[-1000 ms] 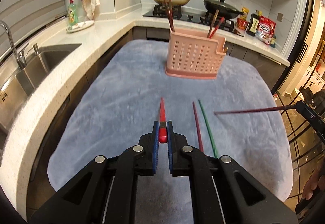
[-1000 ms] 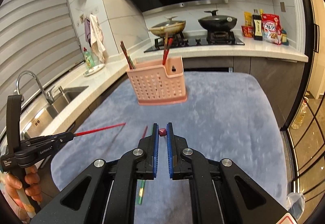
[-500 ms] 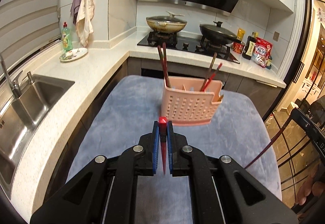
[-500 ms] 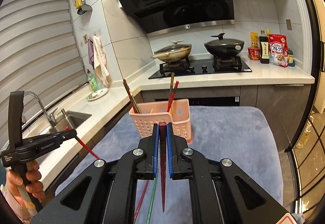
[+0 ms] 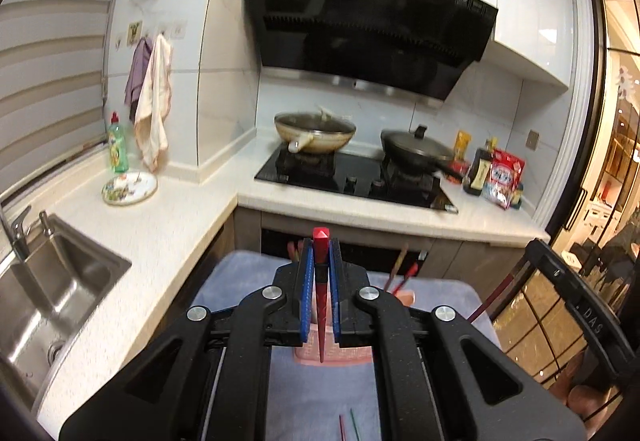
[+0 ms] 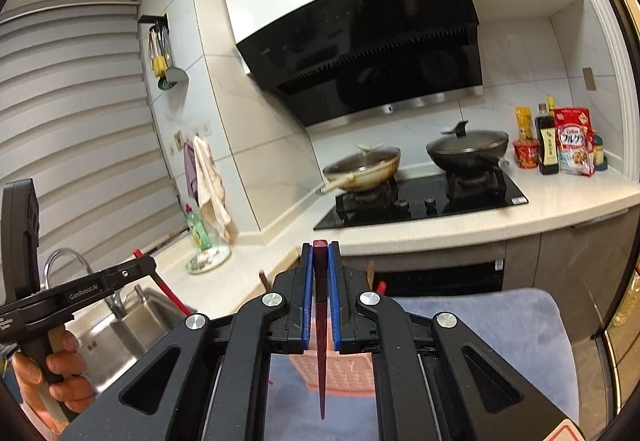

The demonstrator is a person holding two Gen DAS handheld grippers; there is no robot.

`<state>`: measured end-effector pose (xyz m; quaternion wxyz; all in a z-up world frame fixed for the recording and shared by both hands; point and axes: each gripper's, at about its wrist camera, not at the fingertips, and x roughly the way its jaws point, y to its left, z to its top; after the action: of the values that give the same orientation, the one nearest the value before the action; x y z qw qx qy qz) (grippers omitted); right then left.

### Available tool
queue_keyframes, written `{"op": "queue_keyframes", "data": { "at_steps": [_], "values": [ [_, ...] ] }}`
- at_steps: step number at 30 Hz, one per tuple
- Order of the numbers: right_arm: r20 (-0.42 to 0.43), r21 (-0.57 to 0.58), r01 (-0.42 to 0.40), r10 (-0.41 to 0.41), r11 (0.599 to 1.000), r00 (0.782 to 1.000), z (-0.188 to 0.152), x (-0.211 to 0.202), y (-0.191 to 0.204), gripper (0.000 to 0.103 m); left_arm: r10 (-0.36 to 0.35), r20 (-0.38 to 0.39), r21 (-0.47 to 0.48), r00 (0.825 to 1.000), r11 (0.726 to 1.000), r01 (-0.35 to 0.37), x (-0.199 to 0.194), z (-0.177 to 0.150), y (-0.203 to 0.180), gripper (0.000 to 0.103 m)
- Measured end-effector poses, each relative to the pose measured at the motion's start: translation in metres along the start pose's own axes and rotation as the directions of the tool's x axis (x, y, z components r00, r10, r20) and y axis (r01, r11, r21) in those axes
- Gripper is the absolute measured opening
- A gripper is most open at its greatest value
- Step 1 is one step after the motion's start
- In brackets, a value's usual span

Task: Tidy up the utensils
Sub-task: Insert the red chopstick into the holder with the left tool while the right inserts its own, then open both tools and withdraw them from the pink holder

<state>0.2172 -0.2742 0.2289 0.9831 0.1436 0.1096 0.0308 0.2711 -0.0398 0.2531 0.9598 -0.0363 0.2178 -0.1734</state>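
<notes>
In the left wrist view my left gripper (image 5: 320,253) is shut on a red chopstick (image 5: 321,305) that hangs point down between the blue pads. Under it the pink slotted basket (image 5: 352,355) stands on the blue-grey cloth (image 5: 240,281), mostly hidden, with chopsticks (image 5: 400,269) sticking out. A red and a green chopstick (image 5: 348,426) lie on the cloth below. My right gripper (image 6: 320,253) is shut on a maroon chopstick (image 6: 320,341), also point down over the basket (image 6: 344,373). Each gripper shows in the other's view: right (image 5: 536,253), left (image 6: 146,265).
A steel sink (image 5: 48,297) with a tap lies left in the white counter. A dish-soap bottle (image 5: 118,145) and a plate (image 5: 129,187) stand beyond it. The hob (image 5: 352,181) carries two pans. Bottles and packets (image 6: 560,145) crowd the far right. A hand (image 6: 60,365) grips the left tool.
Both grippers rose and came in over the basket. Each chopstick swung from pointing forward to hanging point down. The basket dropped to the bottom of both views.
</notes>
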Motion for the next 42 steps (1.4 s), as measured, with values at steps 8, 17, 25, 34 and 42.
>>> {"op": "queue_keyframes", "data": {
  "at_steps": [8,17,25,34,42],
  "values": [
    [0.043,0.013,0.021,-0.022,1.0,0.999,0.031,0.048,0.0,0.007,-0.008,0.088,0.005,0.996,1.0,0.008,0.035,0.034,-0.004,0.007],
    [-0.052,0.015,0.064,-0.063,0.998,0.997,-0.004,0.101,-0.017,0.007,-0.009,0.04,0.003,0.999,1.0,0.009,0.094,0.015,0.002,0.007],
    [-0.161,0.015,0.086,-0.083,0.996,0.984,-0.048,0.131,-0.031,0.007,-0.014,-0.07,-0.034,0.997,0.999,0.012,0.137,-0.022,0.018,0.007],
    [-0.175,0.009,0.107,-0.104,0.994,0.979,-0.06,0.125,-0.033,0.012,0.001,-0.103,-0.061,0.995,0.998,-0.007,0.137,-0.037,0.025,0.026],
    [-0.145,0.007,0.087,-0.085,0.996,0.986,-0.05,0.088,-0.024,0.024,0.04,-0.083,-0.064,0.996,0.997,-0.046,0.105,-0.039,0.024,0.055]
  ]
}}
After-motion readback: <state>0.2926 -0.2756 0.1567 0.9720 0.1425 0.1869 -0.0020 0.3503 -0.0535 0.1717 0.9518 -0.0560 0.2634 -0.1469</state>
